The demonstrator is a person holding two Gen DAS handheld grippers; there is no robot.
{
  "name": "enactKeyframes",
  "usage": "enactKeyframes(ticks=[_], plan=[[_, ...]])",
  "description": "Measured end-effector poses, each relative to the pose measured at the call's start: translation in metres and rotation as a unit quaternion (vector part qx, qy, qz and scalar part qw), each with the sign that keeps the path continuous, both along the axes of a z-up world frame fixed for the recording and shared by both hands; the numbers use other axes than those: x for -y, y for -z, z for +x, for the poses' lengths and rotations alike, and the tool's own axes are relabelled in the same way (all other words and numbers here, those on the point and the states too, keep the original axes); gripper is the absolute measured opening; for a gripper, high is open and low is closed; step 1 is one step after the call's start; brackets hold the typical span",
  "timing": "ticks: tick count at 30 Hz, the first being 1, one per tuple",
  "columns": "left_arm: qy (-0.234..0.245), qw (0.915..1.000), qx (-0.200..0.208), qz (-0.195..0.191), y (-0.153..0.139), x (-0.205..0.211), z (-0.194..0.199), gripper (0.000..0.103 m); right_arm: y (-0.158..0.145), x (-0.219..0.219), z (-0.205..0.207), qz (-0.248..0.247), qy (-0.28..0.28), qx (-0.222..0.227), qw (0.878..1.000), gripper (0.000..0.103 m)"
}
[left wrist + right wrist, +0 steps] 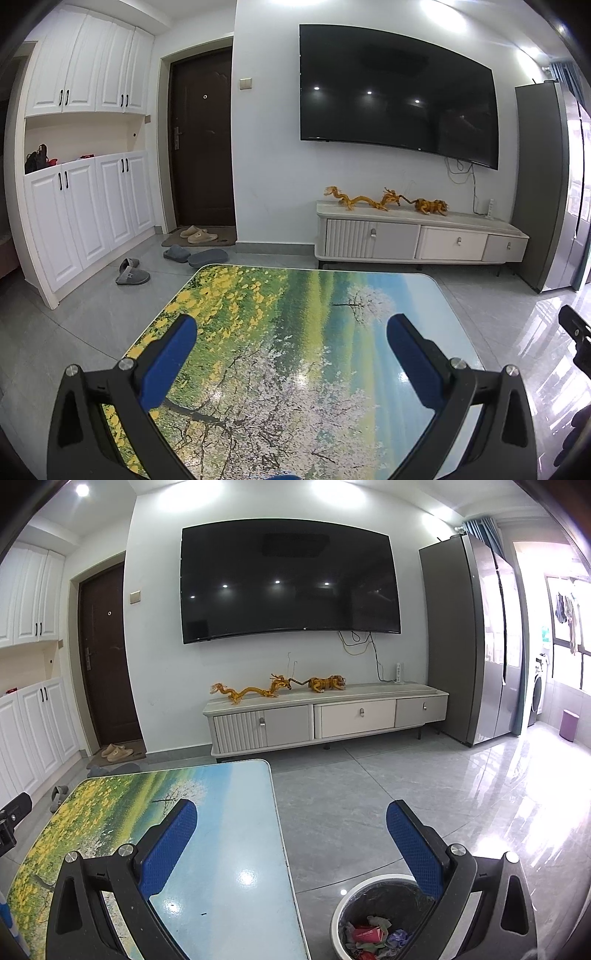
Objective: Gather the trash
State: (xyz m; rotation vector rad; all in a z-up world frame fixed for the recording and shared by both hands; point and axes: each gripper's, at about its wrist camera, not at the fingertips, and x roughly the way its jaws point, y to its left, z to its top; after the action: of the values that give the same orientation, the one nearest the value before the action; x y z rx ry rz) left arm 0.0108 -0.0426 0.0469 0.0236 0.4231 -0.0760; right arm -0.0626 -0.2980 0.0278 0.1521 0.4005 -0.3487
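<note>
A round white trash bin [338, 919] with a black liner stands on the floor right of the table, under my right gripper [291, 821]. Crumpled wrappers and paper [369, 932] in red, white and purple lie inside it. That gripper is open and holds nothing, hovering over the table's right edge and the bin. My left gripper [291, 336] is open too, empty, above the low table [295, 332] with a printed landscape of flowers and trees. No trash shows on the tabletop in either view. The right gripper's black body [576, 339] shows at the left wrist view's right edge.
A wall TV [395, 96] hangs above a white cabinet [421, 240] with golden dragon and tiger figures [384, 201]. Slippers [133, 273] lie near the brown door [203, 140]. A grey fridge [469, 642] stands at right, a purple stool [570, 725] beyond it. Grey tile floor surrounds the table.
</note>
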Motion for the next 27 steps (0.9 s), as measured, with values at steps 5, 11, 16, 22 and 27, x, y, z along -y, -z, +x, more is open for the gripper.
enactKeyframes(ticks=[5, 11, 16, 22, 27], plan=[[0.003, 1.0000, 0.000, 0.000, 0.001, 0.001, -0.001, 0.103, 0.000, 0.000, 0.000, 0.000, -0.001, -0.001, 1.000, 0.103], [0.009, 1.0000, -0.003, 0.002, 0.004, 0.004, -0.003, 0.103, 0.002, 0.002, 0.002, 0.004, -0.002, -0.005, 1.000, 0.103], [0.018, 0.9998, -0.006, 0.002, 0.003, 0.008, -0.003, 0.103, 0.004, 0.004, 0.004, 0.009, -0.002, -0.009, 1.000, 0.103], [0.032, 0.9995, -0.007, 0.007, 0.004, 0.017, -0.007, 0.103, 0.006, 0.004, 0.003, 0.008, -0.004, -0.011, 1.000, 0.103], [0.038, 0.9992, -0.008, 0.010, 0.004, 0.022, -0.009, 0.103, 0.006, 0.008, 0.003, 0.013, 0.000, -0.010, 1.000, 0.103]])
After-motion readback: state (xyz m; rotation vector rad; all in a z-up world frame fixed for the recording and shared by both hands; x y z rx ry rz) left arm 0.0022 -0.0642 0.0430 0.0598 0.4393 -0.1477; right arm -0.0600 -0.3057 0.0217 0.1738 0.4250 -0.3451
